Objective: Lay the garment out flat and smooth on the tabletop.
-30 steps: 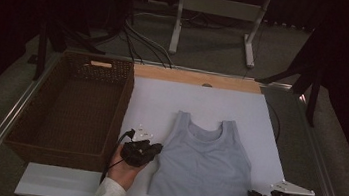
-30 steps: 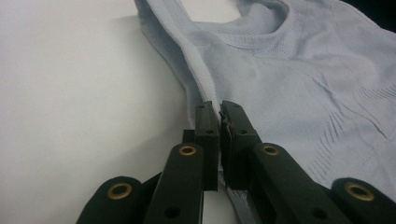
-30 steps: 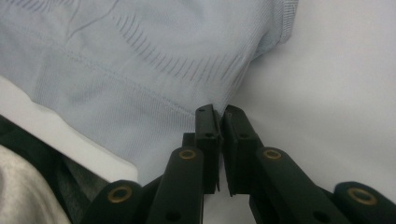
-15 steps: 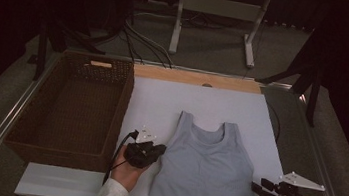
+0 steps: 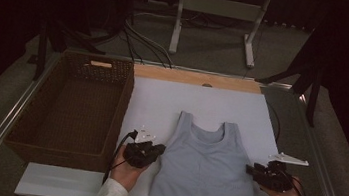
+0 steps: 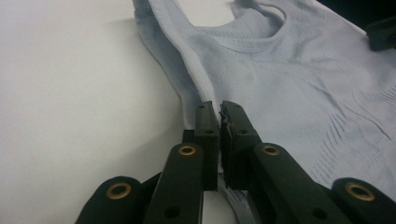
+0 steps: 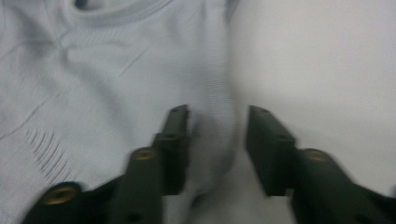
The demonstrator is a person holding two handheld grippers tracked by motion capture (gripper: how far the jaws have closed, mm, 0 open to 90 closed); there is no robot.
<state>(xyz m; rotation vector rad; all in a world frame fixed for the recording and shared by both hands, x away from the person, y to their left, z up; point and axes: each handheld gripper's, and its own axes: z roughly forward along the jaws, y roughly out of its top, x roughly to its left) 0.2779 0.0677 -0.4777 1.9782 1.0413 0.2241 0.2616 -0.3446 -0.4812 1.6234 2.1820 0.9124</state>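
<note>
The pale blue-grey sleeveless knit top point(image 5: 206, 167) lies flat on the white tabletop point(image 5: 222, 104), neck hole pointing away from the person and bottom hem close to the near edge. It sits just to the right of the big brown woven basket point(image 5: 73, 106), not touching it. The top looks very light and soft, so it will likely bend, sag and wrinkle as soon as it is lifted, and it cannot break. The cloth is thin and stretchy, with tiny holes near the neck, so a small pinch could slip off or pull it out of shape. The best places to hold seem to be the two side edges, where the cloth is doubled over and thicker. The left tool point(image 5: 152, 151) is already there: in the left gripper view its black jaws are squeezed almost together with the folded left edge of the top pinched between them point(image 6: 218, 122). The right tool point(image 5: 254, 171) is at the other side edge. Its jaws have just been closing, but in the right gripper view point(image 7: 215, 122) they are still part open, with the rolled right edge of the top lying between them and not squeezed yet. Holding both sides at the same height should keep the top spread out instead of bunching up.
</note>
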